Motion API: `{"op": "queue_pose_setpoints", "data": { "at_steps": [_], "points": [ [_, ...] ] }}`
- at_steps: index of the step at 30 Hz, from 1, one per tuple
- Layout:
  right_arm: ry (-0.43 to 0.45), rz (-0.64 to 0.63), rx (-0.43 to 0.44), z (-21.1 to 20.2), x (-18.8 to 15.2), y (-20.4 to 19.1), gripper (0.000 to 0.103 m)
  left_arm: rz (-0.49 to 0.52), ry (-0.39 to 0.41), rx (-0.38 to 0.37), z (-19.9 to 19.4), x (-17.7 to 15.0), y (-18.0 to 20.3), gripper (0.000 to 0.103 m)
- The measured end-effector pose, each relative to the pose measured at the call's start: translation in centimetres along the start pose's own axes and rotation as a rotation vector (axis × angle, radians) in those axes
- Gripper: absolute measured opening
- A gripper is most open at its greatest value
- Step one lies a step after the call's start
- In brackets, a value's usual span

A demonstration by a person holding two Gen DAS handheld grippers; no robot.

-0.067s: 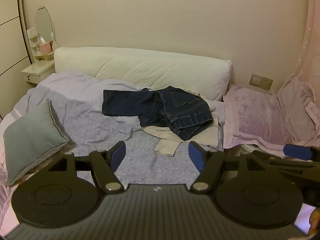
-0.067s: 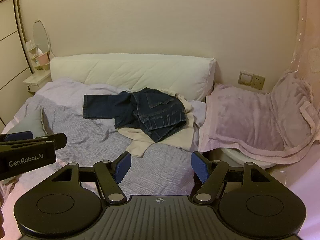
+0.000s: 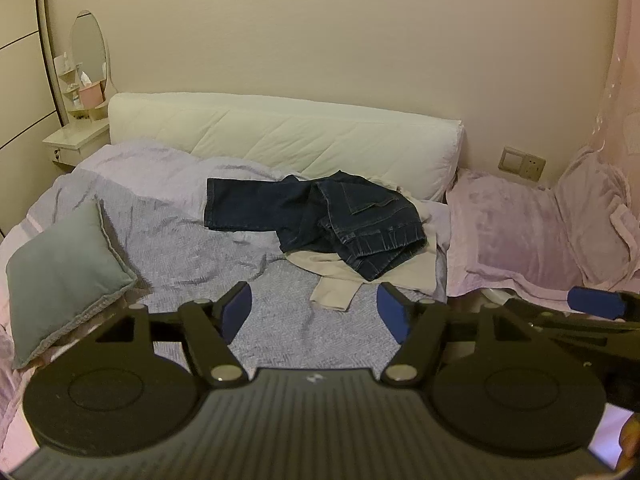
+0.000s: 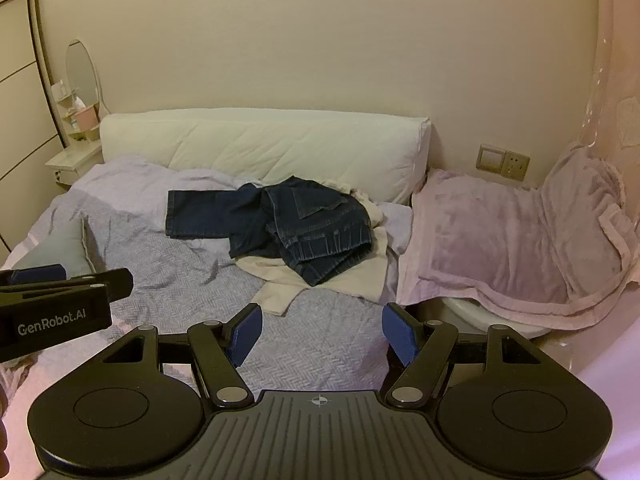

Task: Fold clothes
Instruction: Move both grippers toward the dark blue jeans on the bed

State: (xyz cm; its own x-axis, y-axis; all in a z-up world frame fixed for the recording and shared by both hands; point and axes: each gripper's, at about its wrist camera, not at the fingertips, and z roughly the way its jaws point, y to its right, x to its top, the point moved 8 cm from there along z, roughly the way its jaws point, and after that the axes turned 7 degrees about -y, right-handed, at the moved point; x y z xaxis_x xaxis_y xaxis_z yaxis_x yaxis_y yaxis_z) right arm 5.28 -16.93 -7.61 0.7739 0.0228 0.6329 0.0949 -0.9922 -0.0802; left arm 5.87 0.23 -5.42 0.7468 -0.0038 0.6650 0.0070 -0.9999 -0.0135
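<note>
Crumpled dark blue jeans (image 3: 320,220) (image 4: 280,224) lie on the bed, on top of a cream garment (image 3: 344,280) (image 4: 288,284). One jeans leg stretches out to the left. My left gripper (image 3: 314,314) is open and held well short of the clothes, with nothing between its blue pads. My right gripper (image 4: 320,336) is open too, equally far back and empty. In the right wrist view the left gripper's body shows at the left edge; in the left wrist view a blue pad of the right gripper shows at the right.
The bed has a grey-lilac patterned cover (image 3: 192,248) and a long white headboard cushion (image 3: 288,140). A grey-green pillow (image 3: 60,272) lies at the left. A pink blanket (image 4: 500,240) covers something at the right. A nightstand with an oval mirror (image 3: 88,56) stands at the back left.
</note>
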Motion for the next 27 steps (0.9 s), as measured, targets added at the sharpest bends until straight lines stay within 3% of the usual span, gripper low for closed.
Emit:
{"op": "queue_pose_setpoints", "data": {
  "at_steps": [5, 27],
  "points": [
    [-0.016, 0.005, -0.010, 0.3, 0.3, -0.4, 0.070, 0.005, 0.005, -0.004, 0.0, -0.4, -0.2, 0.066],
    [0.063, 0.002, -0.014, -1.6, 1.0, -2.6, 0.070, -0.054, 0.028, -0.039, -0.2, -1.2, -3.5, 0.066]
  ]
}}
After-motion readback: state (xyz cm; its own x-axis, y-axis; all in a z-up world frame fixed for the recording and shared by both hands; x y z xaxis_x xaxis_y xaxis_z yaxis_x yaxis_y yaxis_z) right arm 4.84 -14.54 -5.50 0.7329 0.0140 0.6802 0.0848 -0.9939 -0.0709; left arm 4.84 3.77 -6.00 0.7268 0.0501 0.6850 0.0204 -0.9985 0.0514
